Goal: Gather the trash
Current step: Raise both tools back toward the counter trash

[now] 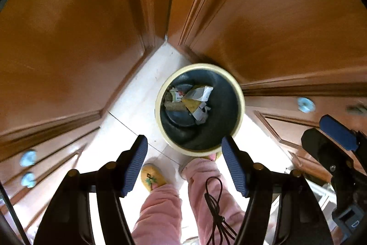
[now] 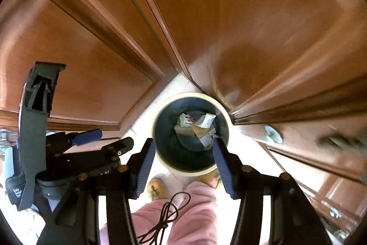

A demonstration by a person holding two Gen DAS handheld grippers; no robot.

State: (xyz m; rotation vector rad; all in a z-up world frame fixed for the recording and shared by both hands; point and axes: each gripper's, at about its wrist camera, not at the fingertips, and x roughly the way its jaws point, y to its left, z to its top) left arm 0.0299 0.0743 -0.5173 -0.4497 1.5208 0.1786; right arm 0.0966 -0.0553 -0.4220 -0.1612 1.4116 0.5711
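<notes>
Both tools hang wide and empty over the bin (image 1: pixel 199 107) — left tool (image 1: pixel 184 167), right tool (image 2: pixel 182 167); pull straight up, clear of its rim.

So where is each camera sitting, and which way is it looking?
Left wrist: on the left gripper, looking down at the trash bin; its open fingers, pink legs and a yellow slipper show.
Right wrist: on the right gripper, looking down; the left gripper shows beside it.
Both share the bin, trash and wooden doors.
</notes>
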